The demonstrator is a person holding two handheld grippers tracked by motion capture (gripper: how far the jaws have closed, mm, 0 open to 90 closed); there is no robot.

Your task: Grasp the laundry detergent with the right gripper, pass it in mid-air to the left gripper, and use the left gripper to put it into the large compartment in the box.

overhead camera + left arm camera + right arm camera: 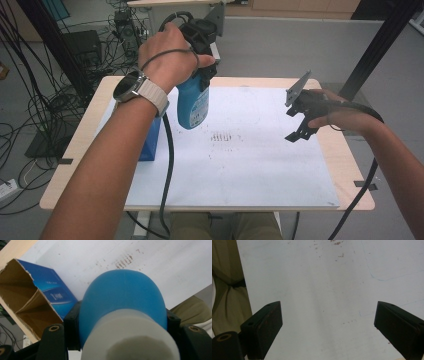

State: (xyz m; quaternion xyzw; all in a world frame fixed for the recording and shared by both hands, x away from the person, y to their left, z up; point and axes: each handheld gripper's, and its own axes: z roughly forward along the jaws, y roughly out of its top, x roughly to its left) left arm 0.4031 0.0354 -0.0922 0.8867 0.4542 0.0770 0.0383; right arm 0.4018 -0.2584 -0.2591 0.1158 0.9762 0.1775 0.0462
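We have the blue bottle clamped by its white cap end in the left gripper, hanging base down in the air above the white sheet on the table, just right of the open blue box. In the left gripper view the box shows two empty cardboard compartments. Our right gripper hovers well apart over the sheet's right side, its jaws released and wide with nothing between them. We judge this the carrying step; which way it runs we cannot tell. If the bottle belongs in the box, we must next swing it left over a compartment, keep it upright, and lower it before loosening the jaws
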